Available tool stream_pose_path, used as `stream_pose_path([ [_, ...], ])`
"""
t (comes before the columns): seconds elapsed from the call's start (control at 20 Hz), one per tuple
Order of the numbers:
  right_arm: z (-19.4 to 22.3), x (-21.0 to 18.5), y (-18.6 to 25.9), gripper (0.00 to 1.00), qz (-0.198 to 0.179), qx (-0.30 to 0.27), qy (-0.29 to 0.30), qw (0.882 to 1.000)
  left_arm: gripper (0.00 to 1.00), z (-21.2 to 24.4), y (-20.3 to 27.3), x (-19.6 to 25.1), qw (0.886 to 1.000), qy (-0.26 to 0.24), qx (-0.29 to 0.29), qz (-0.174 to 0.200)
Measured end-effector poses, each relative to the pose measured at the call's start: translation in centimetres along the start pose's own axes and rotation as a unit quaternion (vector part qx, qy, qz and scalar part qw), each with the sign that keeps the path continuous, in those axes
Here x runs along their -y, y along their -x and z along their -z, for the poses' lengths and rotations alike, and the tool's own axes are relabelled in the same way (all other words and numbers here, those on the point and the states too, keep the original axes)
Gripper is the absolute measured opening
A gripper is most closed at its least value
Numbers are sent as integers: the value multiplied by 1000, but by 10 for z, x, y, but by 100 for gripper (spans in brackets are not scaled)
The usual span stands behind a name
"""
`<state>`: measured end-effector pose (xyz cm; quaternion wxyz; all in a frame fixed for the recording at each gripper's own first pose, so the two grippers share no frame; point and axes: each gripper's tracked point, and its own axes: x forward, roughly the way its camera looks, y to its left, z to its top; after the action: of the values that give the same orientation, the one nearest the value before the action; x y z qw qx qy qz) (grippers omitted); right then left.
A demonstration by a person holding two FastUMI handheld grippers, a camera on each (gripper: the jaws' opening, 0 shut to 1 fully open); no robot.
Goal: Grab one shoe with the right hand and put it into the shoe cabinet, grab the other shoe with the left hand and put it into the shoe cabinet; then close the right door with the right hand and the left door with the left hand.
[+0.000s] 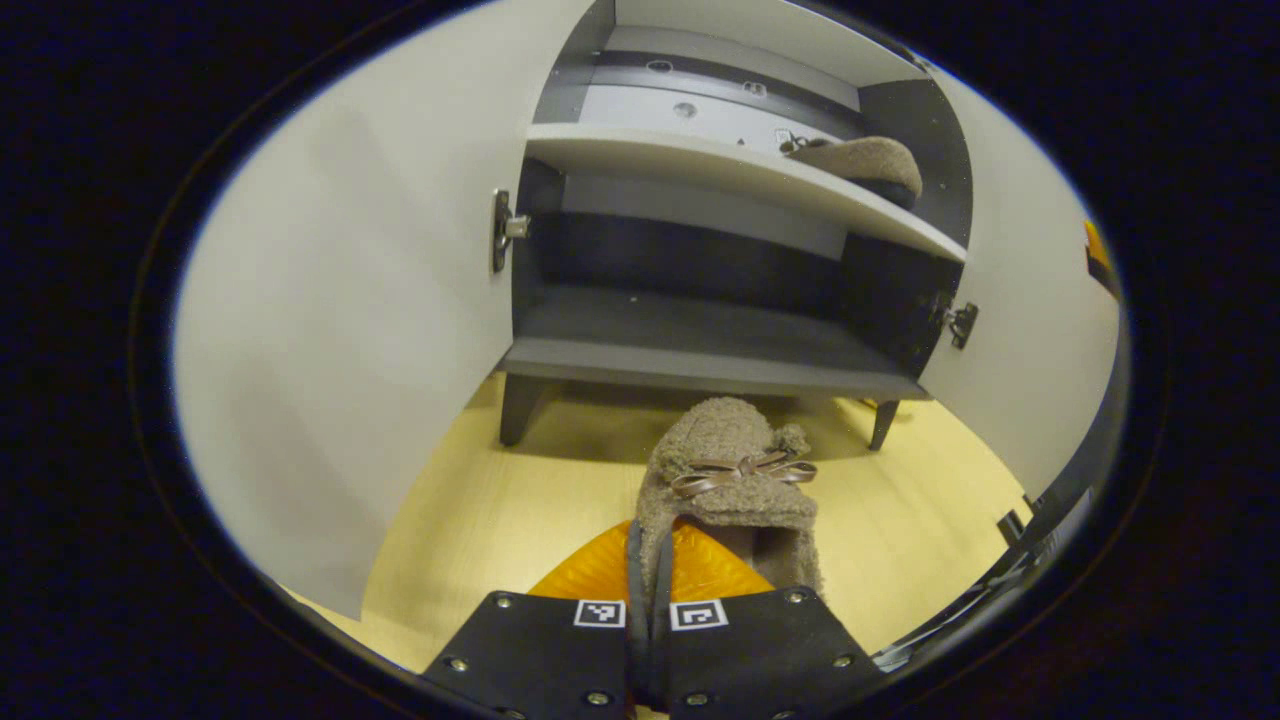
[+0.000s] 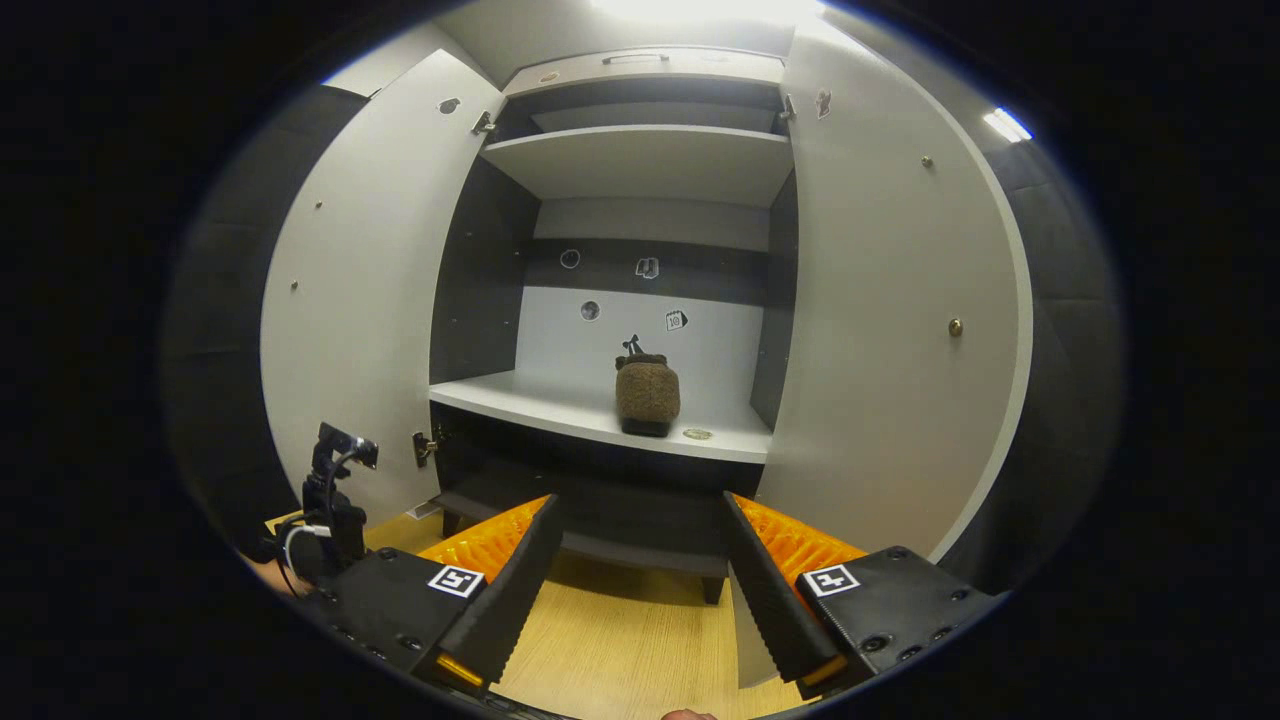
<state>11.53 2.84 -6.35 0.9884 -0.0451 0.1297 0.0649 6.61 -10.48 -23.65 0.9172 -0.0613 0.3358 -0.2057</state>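
Bright glare washes out the cabinet top (image 2: 650, 60) in the right gripper view; lower shelves sit in shadow. Both pictures are sharp centrally (fisheye bending curves the doors (image 1: 340, 330) strongly at edges).

Right tool (image 2: 640, 590) agape, shoe (image 2: 647, 396) shelved, doors seemingly open

A pale yellow wood-grain floor (image 1: 480, 520) spreads under a tall cabinet standing on short dark legs (image 1: 520, 405). The cabinet's interior is dark grey with a lighter grey back panel (image 2: 640, 330), and pale shelves (image 2: 600, 410) cross it at different heights. Both of its light grey doors stand swung wide open. Dark padded wall panels (image 2: 1060, 330) flank the cabinet on either side. A bright ceiling light (image 2: 1005, 124) glows at upper right, and more glare washes over the cabinet's top.
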Motion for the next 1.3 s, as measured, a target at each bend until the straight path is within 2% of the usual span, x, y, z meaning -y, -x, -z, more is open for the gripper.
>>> stream_pose_path([
  [0.1, 0, 0, 1, 100, -1, 1, 0, 1000, 1, -32, 6, 8, 1000, 2, 25, 6],
  [0.15, 1, 0, 3, 100, -2, 2, 0, 1000, 7, -43, 12, 11, 999, 4, 37, 7],
  [0.2, 1, 1, 3, 100, -2, 2, 0, 1000, 7, -58, 15, 15, 999, 3, 48, 9],
  [0.25, 0, 1, 5, 100, -3, 2, -2, 1000, 1, -70, 21, 19, 998, 3, 59, 10],
  [0.35, 1, 3, 7, 100, -3, 3, -3, 1000, 1, -96, 28, 27, 996, 4, 83, 15],
  [0.4, 2, 4, 8, 100, -2, 3, -3, 1000, 7, -111, 31, 29, 995, 6, 96, 15],
  [0.45, 2, 4, 9, 100, -2, 2, -2, 1000, 7, -121, 38, 31, 994, 7, 107, 19],
  [0.5, 3, 4, 11, 100, -2, 2, -3, 1000, 1, -136, 41, 32, 992, 12, 120, 22],
  [0.6, 3, 5, 12, 100, -2, 2, -4, 1000, 1, -162, 47, 37, 989, 18, 145, 30],
  [0.9, 2, 4, 15, 100, 1, 4, -7, 1000, 1, -221, 45, 42, 980, 19, 197, 36],
  [0.95, 2, 4, 16, 100, 2, 4, -8, 1000, 4, -227, 48, 42, 978, 20, 203, 36],
  [1.0, 2, 2, 15, 100, 2, 4, -10, 1000, 1, -237, 46, 41, 977, 23, 208, 36],
  [1.3, 5, 5, 14, 100, 11, 5, -12, 1000, 1, -298, 29, 43, 969, 26, 244, 40],
])
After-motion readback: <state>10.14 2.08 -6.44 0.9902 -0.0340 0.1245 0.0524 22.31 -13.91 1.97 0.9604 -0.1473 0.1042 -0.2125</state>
